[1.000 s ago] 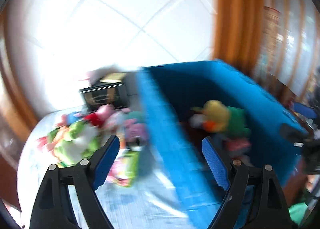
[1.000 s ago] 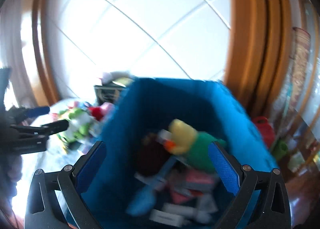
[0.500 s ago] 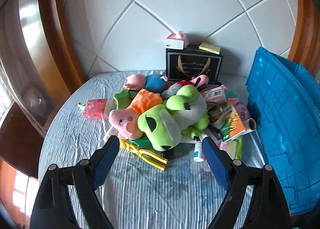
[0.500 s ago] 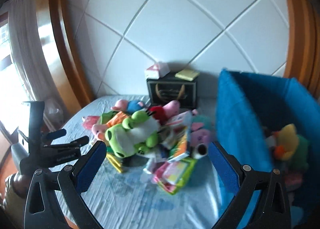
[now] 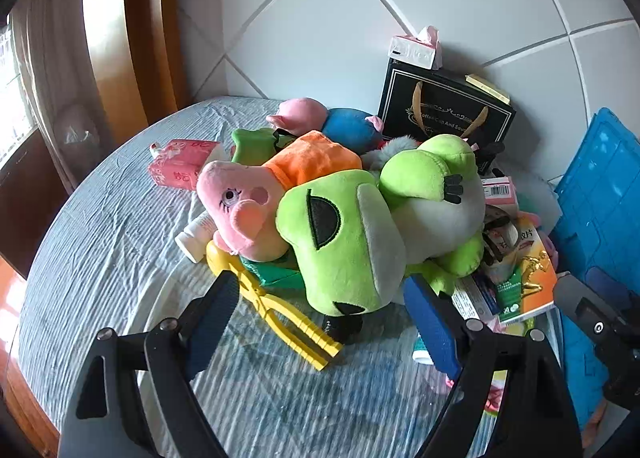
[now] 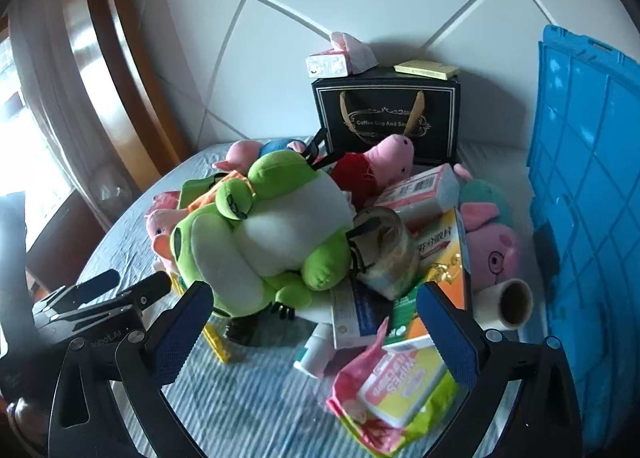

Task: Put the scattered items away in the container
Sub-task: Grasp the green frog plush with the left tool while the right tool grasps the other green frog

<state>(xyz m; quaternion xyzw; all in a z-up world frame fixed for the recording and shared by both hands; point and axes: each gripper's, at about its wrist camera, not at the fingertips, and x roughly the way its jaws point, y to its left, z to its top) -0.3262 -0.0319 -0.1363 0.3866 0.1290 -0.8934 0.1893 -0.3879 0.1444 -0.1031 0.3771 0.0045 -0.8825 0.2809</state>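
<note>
The left gripper (image 5: 320, 306) hangs with jaws apart over the striped grey cloth-covered table (image 5: 100, 250), facing the green plush frog (image 5: 360, 226) atop the heaped toys; the right gripper (image 6: 312, 318) is likewise spread and empty, with the blue plastic crate (image 6: 592, 186) standing at the far right.

Green-and-white frog plush (image 5: 372, 226), blue crate (image 6: 580, 194).

Right tool (image 6: 310, 300): jaws wide apart, nothing between them, poised over the toy pile on the tabletop (image 6: 256, 410). Green frog plush (image 6: 260, 234) on top of pile. Wipes pack (image 6: 400, 390) just ahead of right finger. Blue container (image 6: 592, 194) at right edge. Left tool (image 6: 120, 290) visible at left, near the frog.
</note>
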